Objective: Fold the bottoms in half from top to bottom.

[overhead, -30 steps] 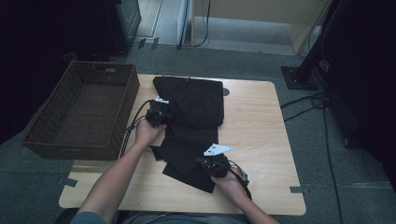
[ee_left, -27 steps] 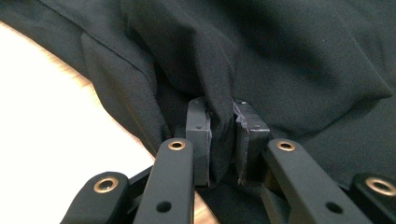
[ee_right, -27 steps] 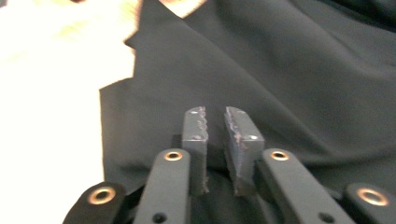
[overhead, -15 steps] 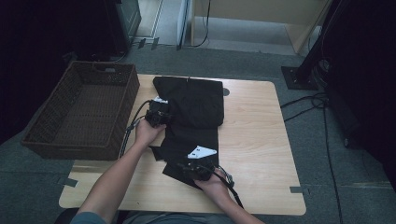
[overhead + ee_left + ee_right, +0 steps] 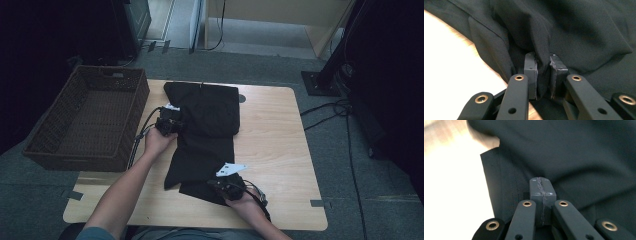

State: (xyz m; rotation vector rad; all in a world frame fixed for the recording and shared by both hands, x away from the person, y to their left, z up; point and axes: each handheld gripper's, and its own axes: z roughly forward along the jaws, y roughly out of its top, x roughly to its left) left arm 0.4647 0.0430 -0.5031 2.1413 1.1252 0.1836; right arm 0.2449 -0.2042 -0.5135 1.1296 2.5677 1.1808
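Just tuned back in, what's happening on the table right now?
A person is working a black garment spread on the wooden table, one gripper in each hand. The left gripper is pinching a fold of the cloth at its left edge. The right gripper, at the near hem, has just closed; its fingers meet flush, and whether cloth is caught between them is unclear. A brown wicker basket stands at the table's left.

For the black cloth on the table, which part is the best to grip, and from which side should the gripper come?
Probably the hemmed near edge of the black cloth, approached level from the person's side. That edge lies flat on the table with bare wood beside it, so jaws can slide in. The right gripper sits shut at this stitched hem; the left gripper pinches a raised fold at the cloth's left edge.
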